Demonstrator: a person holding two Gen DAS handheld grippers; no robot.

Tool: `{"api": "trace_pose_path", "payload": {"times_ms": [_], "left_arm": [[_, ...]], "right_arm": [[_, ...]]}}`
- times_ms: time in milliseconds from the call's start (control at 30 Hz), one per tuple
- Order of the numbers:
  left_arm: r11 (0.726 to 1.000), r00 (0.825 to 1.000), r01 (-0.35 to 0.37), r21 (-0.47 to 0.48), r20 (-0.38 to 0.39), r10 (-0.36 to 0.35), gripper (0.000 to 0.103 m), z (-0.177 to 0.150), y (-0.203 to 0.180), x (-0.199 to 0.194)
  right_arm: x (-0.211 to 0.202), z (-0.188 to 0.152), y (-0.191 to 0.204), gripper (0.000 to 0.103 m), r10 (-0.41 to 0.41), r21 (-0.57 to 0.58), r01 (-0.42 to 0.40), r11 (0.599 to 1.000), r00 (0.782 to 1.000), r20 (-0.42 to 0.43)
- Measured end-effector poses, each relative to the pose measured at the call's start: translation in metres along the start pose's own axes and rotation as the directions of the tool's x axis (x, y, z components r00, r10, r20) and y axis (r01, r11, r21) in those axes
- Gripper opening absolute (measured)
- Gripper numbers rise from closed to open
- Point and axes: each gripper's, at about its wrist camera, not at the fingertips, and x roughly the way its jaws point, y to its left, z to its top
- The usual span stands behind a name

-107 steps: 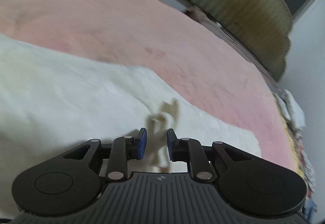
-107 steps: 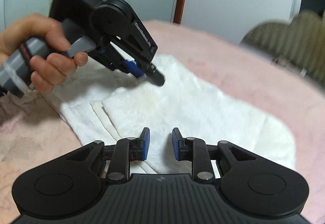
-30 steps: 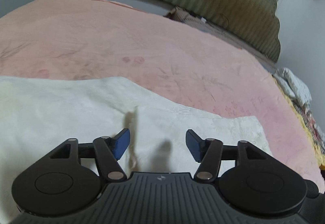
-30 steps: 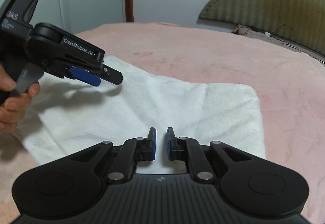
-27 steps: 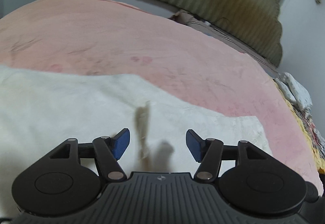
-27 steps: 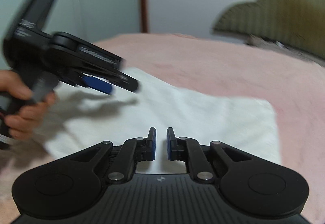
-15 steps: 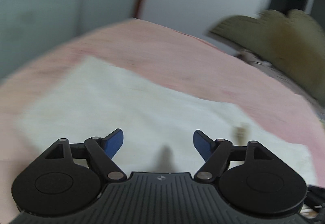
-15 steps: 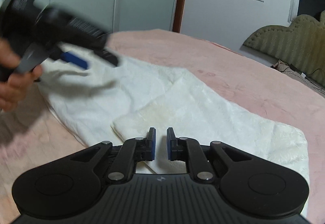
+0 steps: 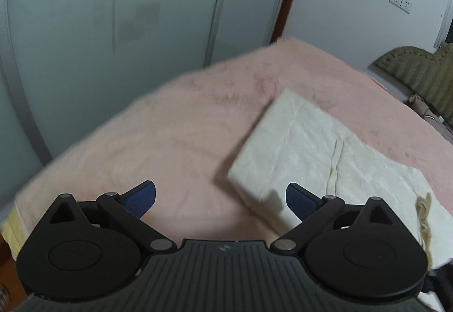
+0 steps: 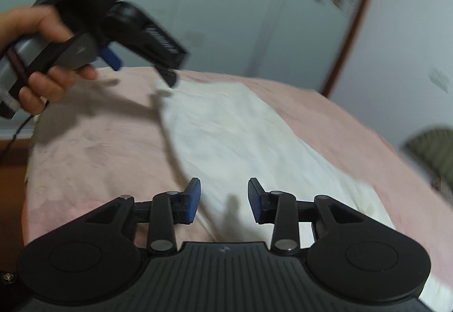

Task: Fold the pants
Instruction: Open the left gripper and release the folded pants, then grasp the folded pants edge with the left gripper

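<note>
White pants (image 9: 320, 153) lie folded in a long strip on the pink bed; in the right wrist view they (image 10: 232, 130) run from the far left to the near right. A drawstring (image 9: 423, 210) hangs at the near right end. My left gripper (image 9: 220, 196) is open wide and empty, above the near corner of the pants' leg end. It also shows in the right wrist view (image 10: 147, 62), held by a hand over the far end of the pants. My right gripper (image 10: 224, 198) is open and empty, just above the pants' near edge.
The pink blanket (image 9: 158, 147) covers the bed. Its edge (image 10: 28, 170) drops off at the left, with a wooden floor below. Pale wardrobe doors (image 9: 113, 14) stand behind the bed. An olive headboard (image 9: 419, 68) is at the far right.
Both cameras have swung left toward the pants' leg end. My right gripper has opened from nearly shut. My left gripper has opened a little wider.
</note>
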Motion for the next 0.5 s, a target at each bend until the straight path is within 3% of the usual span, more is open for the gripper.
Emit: {"api": "trace_pose_path", "payload": {"times_ms": [167, 200, 267, 333, 500], "left_arm": [[0.999, 0.999, -0.037, 0.028, -0.027, 0.038, 0.100, -0.010, -0.003, 0.012], [0.998, 0.999, -0.044, 0.035, -0.022, 0.044, 0.103, -0.012, -0.004, 0.013], [0.996, 0.998, -0.066, 0.059, -0.006, 0.066, 0.103, -0.016, -0.008, 0.016], [0.993, 0.996, -0.084, 0.078, 0.013, 0.083, 0.103, -0.020, -0.012, 0.017], [0.990, 0.994, -0.107, 0.094, 0.034, 0.105, 0.103, -0.024, -0.019, 0.018]], "right_arm": [[0.030, 0.000, 0.026, 0.039, -0.032, -0.101, 0.028, 0.994, 0.999, -0.033], [0.031, -0.002, 0.028, 0.043, -0.056, -0.104, 0.054, 0.993, 0.998, -0.014], [0.030, -0.002, 0.027, 0.063, -0.097, -0.093, 0.097, 0.991, 0.995, -0.003], [0.030, -0.005, 0.021, 0.075, -0.114, -0.054, 0.114, 0.992, 0.993, 0.002], [0.031, -0.003, 0.009, 0.090, -0.112, 0.012, 0.113, 0.994, 0.994, -0.016]]}}
